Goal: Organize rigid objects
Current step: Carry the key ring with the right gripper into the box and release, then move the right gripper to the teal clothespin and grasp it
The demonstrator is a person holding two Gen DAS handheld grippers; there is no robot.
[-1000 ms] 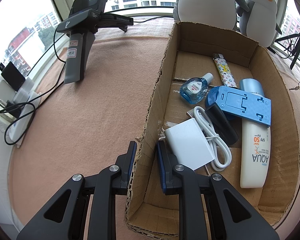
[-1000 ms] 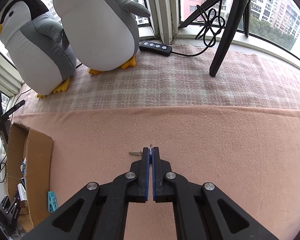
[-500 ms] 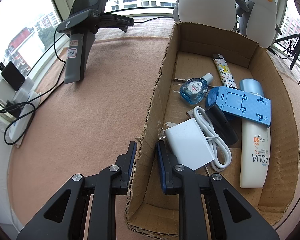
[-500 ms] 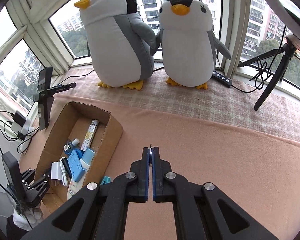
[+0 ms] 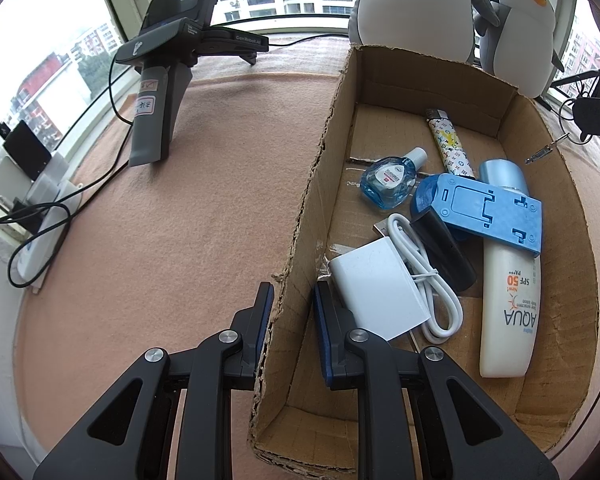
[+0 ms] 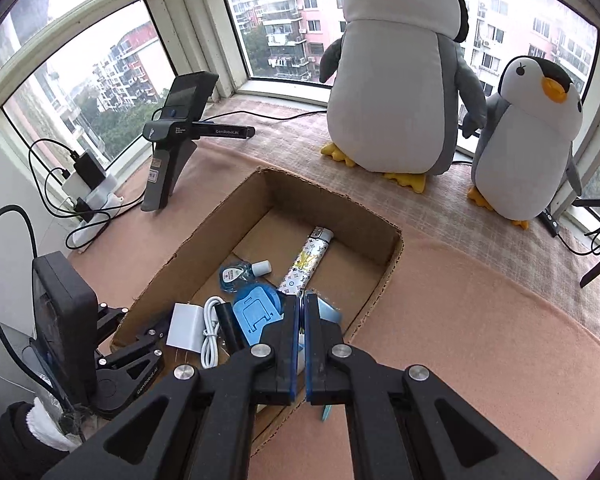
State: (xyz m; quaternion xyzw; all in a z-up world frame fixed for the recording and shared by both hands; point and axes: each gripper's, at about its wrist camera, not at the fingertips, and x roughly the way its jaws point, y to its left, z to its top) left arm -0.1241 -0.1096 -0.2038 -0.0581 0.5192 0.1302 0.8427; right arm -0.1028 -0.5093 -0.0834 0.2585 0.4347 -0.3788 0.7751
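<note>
The left gripper [image 5: 290, 312] sits nearest, its two fingers straddling the torn left wall of the cardboard box [image 5: 324, 184] and pinching it, one finger outside on the pink cloth [image 5: 188, 220], the other inside against the white charger [image 5: 376, 284]. That wall is ragged along its top edge, and the box's near end is open and frayed. Inside, the near floor is bare cardboard; the things crowd the middle: the charger with its coiled white cable [image 5: 424, 272], a black cylinder [image 5: 444, 252], a blue plastic stand [image 5: 488, 212] lying across a white sunscreen tube [image 5: 508, 304] that reads "AQUA" and "SPF 50 PA+++". Beyond them lie a small blue bottle [image 5: 388, 180] with a white cap and a patterned lighter [image 5: 448, 144], with free floor behind up to the far wall. The right gripper [image 6: 302, 312] points steeply down over the right part of the box, its jaws pressed together; in the left wrist view a small key [image 5: 540, 154] hangs from it on a ring above the box's right wall, though its own camera does not show the key clearly. Outside the box, pink cloth lies open to the left and to the right. A spare gripper handle [image 6: 180, 148] marked "GenRobot.AI" stands on the far left, beside a power strip [image 6: 88, 200] with plugs. Two plush penguins [image 6: 396, 72] stand at the window behind the box.
</note>
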